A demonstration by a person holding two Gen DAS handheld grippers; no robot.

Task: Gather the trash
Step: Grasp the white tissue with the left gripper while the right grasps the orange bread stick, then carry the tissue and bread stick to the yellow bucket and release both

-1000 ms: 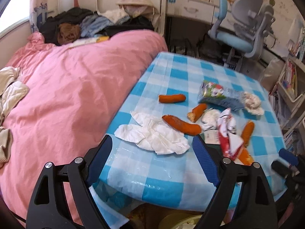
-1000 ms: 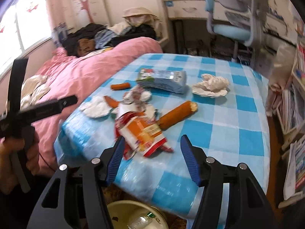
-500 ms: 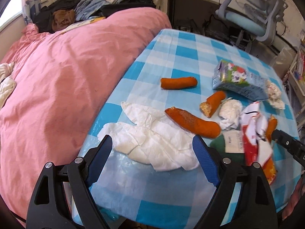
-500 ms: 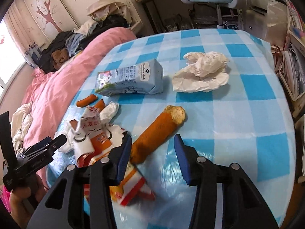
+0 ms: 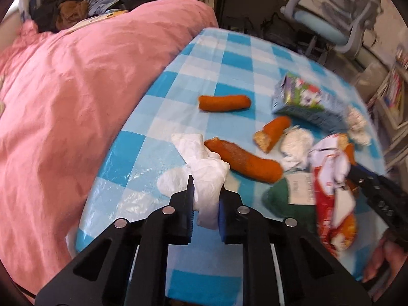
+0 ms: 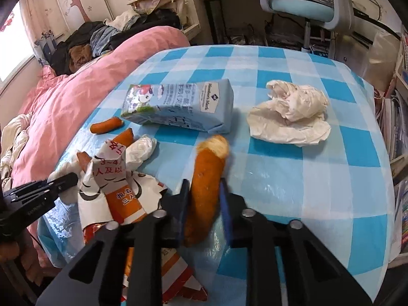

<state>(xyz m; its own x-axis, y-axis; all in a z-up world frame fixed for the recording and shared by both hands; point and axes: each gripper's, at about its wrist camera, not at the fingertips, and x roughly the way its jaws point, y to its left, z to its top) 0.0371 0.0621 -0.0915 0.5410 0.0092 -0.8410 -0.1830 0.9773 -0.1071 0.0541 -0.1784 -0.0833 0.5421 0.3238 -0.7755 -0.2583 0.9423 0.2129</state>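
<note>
- Both grippers have dropped toward the table (image 6: 293,188) since a second ago; the left one, then wide over the spread white tissue (image 5: 206,178), has now snapped together on it and bunched it into a wad.
- Left gripper (image 5: 205,210): clamped on the tissue, whose far end trails on the checked cloth beside a long bread stick (image 5: 244,160).
- Right gripper (image 6: 204,204): jaws closing around a second bread stick (image 6: 206,186), which lies lengthwise between them; both pads appear to be meeting its sides, the pale torn end pointing away.
- Step in hand: a double pick-up, one piece of trash per gripper, near the table's front edge.
- Remaining litter: a blue carton (image 6: 183,107), crumpled paper (image 6: 290,117), a red-and-orange wrapper (image 6: 114,186), two shorter sticks (image 5: 224,102) (image 5: 274,131), another wad of tissue (image 5: 295,145).
- Next move, as judged: finish the right squeeze, then lift both loads clear without dragging the wrapper that touches the right gripper's left finger; no bin is in view, so its place cannot be told.
</note>
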